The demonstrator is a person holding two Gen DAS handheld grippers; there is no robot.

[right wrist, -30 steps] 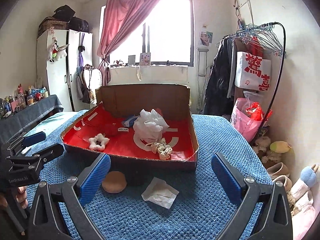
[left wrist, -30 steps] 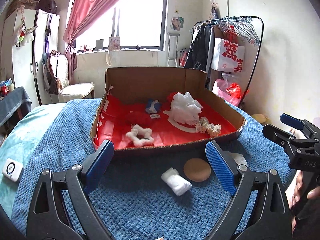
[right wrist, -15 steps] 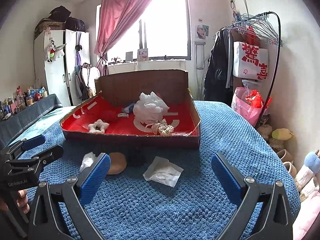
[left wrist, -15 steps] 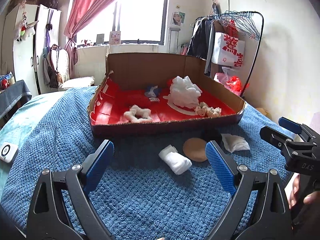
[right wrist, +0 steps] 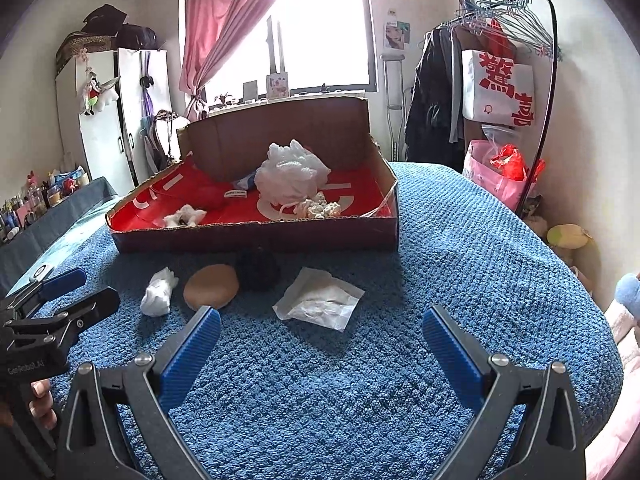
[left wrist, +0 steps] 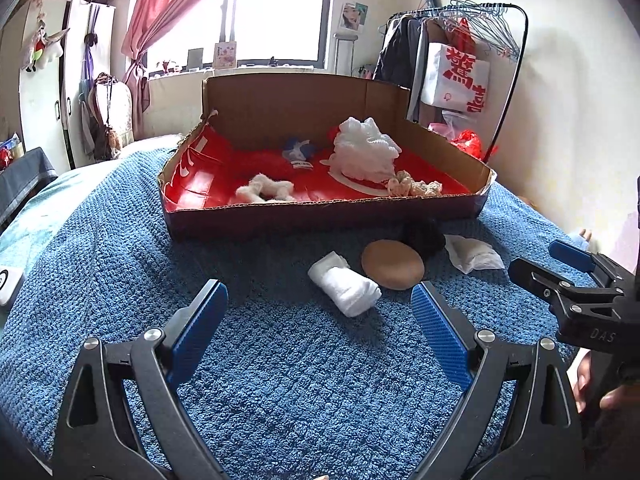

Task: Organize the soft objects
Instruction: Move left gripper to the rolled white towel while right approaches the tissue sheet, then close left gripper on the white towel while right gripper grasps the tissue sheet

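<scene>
Both hand-held grippers, left (left wrist: 318,312) and right (right wrist: 320,340), hang spread wide and empty over the blue bedspread (left wrist: 280,380). The rolled white cloth (left wrist: 345,285) lies in front of the cardboard box (left wrist: 320,216), touching the tan sponge (left wrist: 393,264), long axis running far-left to near-right. Pinch it across an end and it could unroll, or drag the sponge along.

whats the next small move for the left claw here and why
Probably ease the left claw forward and down around the rolled white cloth. Both claws are open and empty, and that cloth lies on the blue blanket just ahead of it, outside the cardboard box.
</scene>
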